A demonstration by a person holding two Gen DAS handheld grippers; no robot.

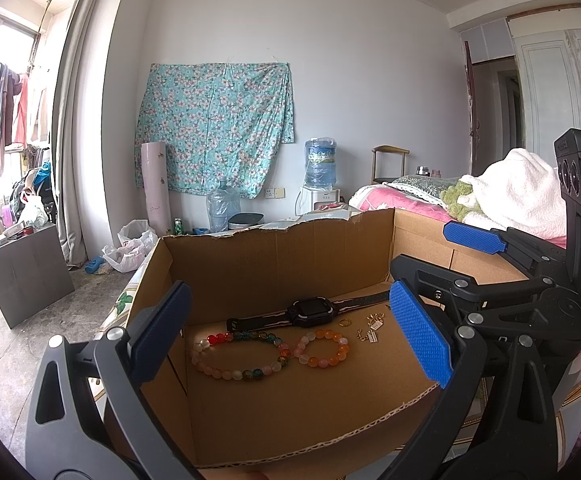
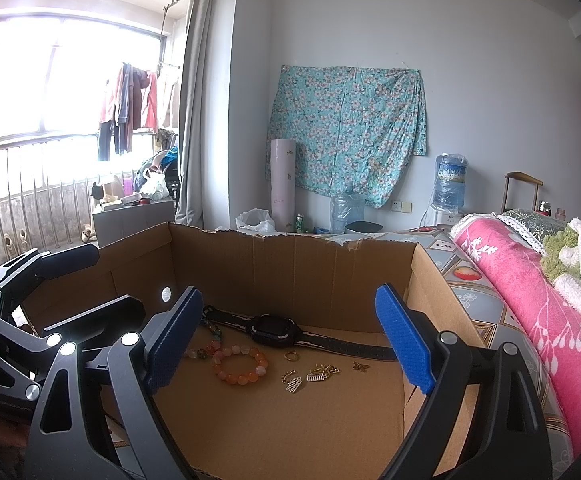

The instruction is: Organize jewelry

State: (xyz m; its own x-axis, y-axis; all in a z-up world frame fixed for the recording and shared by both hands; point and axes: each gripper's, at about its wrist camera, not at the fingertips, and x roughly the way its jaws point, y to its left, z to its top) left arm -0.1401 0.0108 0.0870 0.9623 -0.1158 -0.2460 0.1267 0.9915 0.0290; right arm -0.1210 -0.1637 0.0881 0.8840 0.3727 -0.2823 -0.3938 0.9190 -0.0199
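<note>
The black smartwatch (image 1: 310, 311), the two coloured bead bracelets (image 1: 242, 354) and the small gold charms (image 2: 314, 372) all lay loose on the brown cardboard box (image 2: 290, 264) floor, nothing sorted yet, while the left gripper (image 1: 290, 344) and right gripper (image 2: 290, 344) hovered wide open and empty

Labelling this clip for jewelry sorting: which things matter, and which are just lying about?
Job: multicoloured bead bracelet, orange bead bracelet, black watch, gold ring, gold charms, cardboard box.

Lying about: water bottles, floral cloth, pink blanket, plastic bags.
</note>
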